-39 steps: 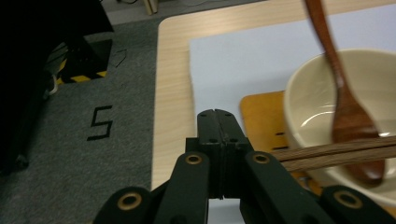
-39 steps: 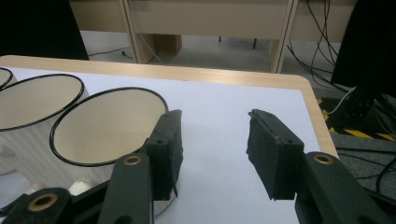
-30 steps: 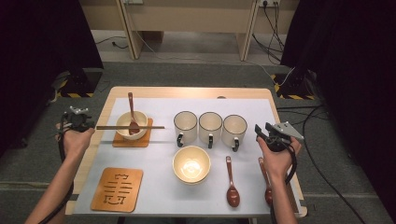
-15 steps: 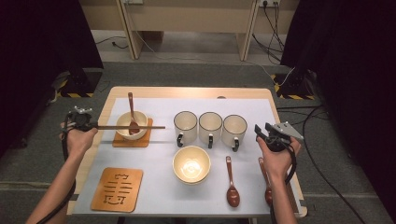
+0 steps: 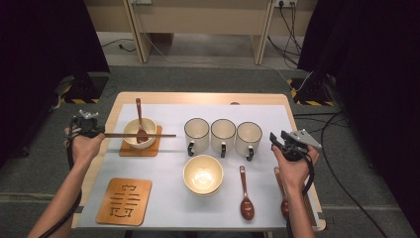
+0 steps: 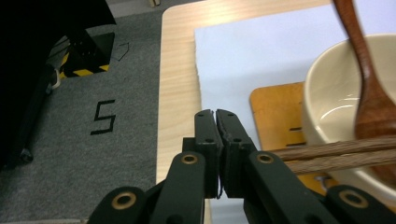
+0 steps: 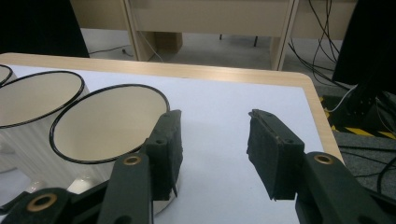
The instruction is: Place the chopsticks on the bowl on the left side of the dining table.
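high view: the chopsticks (image 5: 141,135) lie level across the rim of the small bowl (image 5: 134,130), which stands on a wooden coaster (image 5: 129,148) with a wooden spoon (image 5: 140,122) leaning in it. their near ends stop just beside the left gripper (image 5: 98,132), left of the bowl. the left hand (image 5: 84,145) holds that gripper level, pointed at the bowl. the right gripper (image 5: 275,139) hangs well right of the bowl, beside the last of three mugs (image 5: 248,137), forearm up from below.

left gripper view: the jaws have just been parting a sliver, yet stand almost together with nothing between them; the chopsticks pass just right of them, toward the bowl.

right gripper view: jaws spread, nothing between, the nearest mug at their left.
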A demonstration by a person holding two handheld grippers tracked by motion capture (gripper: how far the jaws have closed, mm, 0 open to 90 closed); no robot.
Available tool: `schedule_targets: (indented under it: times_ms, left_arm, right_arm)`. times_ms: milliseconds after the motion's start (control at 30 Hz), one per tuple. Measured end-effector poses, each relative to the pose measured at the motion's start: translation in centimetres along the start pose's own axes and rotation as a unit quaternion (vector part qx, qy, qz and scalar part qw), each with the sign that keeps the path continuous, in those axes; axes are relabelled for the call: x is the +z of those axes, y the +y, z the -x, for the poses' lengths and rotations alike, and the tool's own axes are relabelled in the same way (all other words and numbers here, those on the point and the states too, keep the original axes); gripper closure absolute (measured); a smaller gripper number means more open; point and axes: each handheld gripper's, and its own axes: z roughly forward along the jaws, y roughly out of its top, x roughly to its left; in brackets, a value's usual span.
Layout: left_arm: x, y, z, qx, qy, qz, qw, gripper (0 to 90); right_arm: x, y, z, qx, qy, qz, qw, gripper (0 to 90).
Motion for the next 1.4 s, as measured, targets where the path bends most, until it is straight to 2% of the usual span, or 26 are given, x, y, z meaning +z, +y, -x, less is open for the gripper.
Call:
schedule_targets:
  times_ms: [167,267,433,633,767,933,1100,1400]
  left_arm:
    - [-0.2,0.4,0.9,0.002,-0.012,0.005,0.9999,82.9]
    - [-0.2,0.7,1.7,-0.003,-0.030,0.007,0.9995,80.1]
    - [-0.3,0.9,2.7,-0.003,-0.043,0.012,0.9990,76.1]
    - [-0.6,1.2,4.2,0.008,-0.058,0.019,0.9981,73.7]
    - [-1.3,1.1,4.8,0.023,-0.070,0.021,0.9971,77.0]
    - [-2.2,0.6,5.0,0.034,-0.075,0.018,0.9964,84.1]
    - [-2.5,0.1,5.1,0.041,-0.080,0.012,0.9959,85.2]
    - [-2.5,-1.0,4.7,0.040,-0.077,-0.002,0.9962,88.7]
  right_arm:
    - [0.0,0.0,0.0,-0.001,0.001,0.001,1.0000,54.6]
    - [0.0,0.0,0.0,-0.001,0.000,0.003,1.0000,54.5]
    - [0.0,0.0,0.1,0.002,0.000,0.004,1.0000,54.5]
    - [-0.2,0.1,0.1,0.004,-0.001,0.004,1.0000,54.5]
    - [-0.2,0.1,0.2,0.004,-0.003,0.005,1.0000,54.5]
    - [-0.2,0.1,0.1,0.003,-0.002,0.004,1.0000,54.4]
    - [-0.2,0.1,0.0,0.002,0.000,0.004,1.0000,54.4]
    - [-0.2,0.0,0.1,0.002,-0.001,0.002,1.0000,54.4]
